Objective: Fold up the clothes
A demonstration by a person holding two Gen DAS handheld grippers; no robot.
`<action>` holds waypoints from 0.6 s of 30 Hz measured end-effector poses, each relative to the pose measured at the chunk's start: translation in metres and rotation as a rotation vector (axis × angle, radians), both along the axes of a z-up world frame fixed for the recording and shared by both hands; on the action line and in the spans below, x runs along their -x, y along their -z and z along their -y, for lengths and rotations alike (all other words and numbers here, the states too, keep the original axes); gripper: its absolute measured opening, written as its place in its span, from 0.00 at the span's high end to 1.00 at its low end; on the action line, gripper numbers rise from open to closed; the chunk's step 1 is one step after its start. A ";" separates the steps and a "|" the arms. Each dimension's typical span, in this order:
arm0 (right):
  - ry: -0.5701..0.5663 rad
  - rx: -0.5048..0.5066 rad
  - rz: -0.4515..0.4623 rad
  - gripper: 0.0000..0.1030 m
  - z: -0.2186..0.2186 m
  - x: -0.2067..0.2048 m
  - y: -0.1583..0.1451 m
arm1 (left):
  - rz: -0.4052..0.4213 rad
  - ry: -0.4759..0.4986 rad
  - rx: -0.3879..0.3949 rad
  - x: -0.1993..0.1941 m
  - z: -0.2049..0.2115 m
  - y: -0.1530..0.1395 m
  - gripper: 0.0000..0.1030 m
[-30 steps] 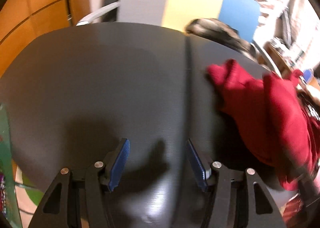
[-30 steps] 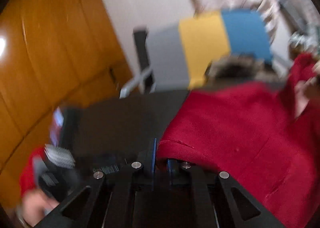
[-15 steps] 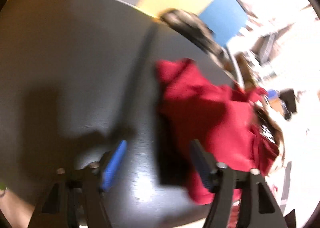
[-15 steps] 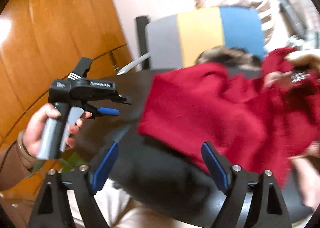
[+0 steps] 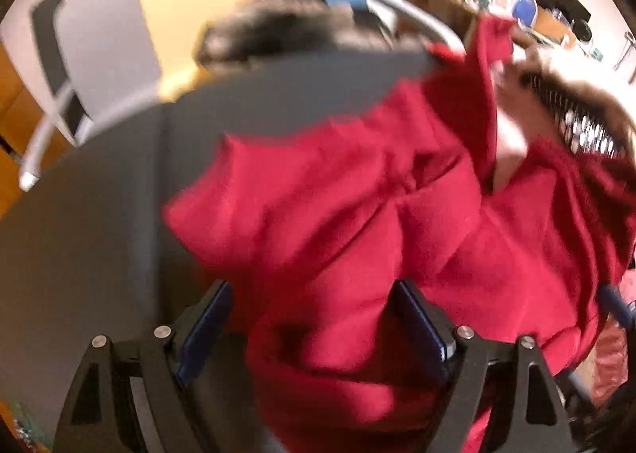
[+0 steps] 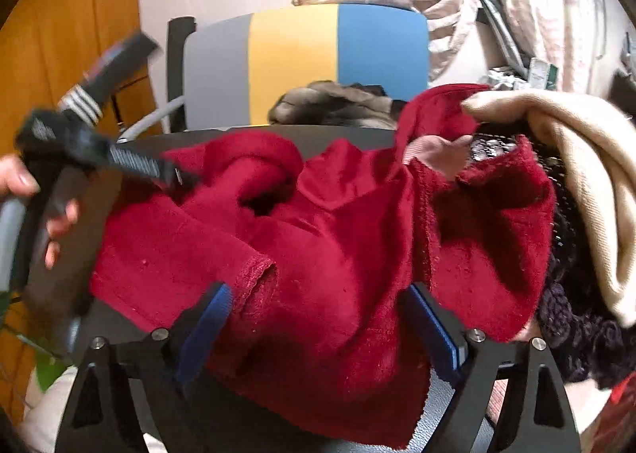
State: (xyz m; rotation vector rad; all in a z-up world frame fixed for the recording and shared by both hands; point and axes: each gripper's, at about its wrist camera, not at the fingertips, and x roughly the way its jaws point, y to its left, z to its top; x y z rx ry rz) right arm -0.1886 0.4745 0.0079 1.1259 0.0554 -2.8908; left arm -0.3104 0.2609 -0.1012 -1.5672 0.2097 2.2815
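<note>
The left gripper [image 5: 314, 318] gapes wide around bunched red sweater [image 5: 357, 214] at lower centre, gripping nothing. Closing here could pinch several fuzzy knit layers and drag the heap across the smooth dark counter [image 5: 99, 194]. The right gripper [image 6: 318, 330] likewise stands wide, its rolled hem [image 6: 254, 274] between the blue pads.

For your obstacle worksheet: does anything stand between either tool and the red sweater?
Nothing visible does. The left tool and right tool both stand open with the red sweater already lying between their fingers on the dark table.
</note>
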 end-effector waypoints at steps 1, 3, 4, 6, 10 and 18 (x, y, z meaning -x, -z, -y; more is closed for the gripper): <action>0.017 -0.017 -0.001 0.14 -0.001 -0.002 0.002 | 0.020 -0.017 -0.037 -0.005 0.008 0.002 0.21; 0.055 -0.052 0.003 0.13 -0.003 -0.007 0.006 | 0.056 -0.045 -0.124 -0.014 0.026 -0.001 0.45; 0.067 -0.058 0.005 0.13 -0.001 -0.011 0.007 | 0.074 -0.049 -0.166 -0.019 0.035 -0.006 0.61; 0.066 -0.054 0.046 0.13 -0.004 -0.010 0.012 | 0.117 -0.044 -0.222 -0.022 0.051 -0.019 0.70; 0.093 -0.029 0.137 0.24 -0.010 -0.009 0.024 | 0.166 -0.045 -0.318 -0.019 0.074 -0.045 0.75; -0.030 0.090 0.144 0.91 0.025 -0.015 0.009 | 0.192 -0.145 -0.374 0.001 0.151 -0.085 0.75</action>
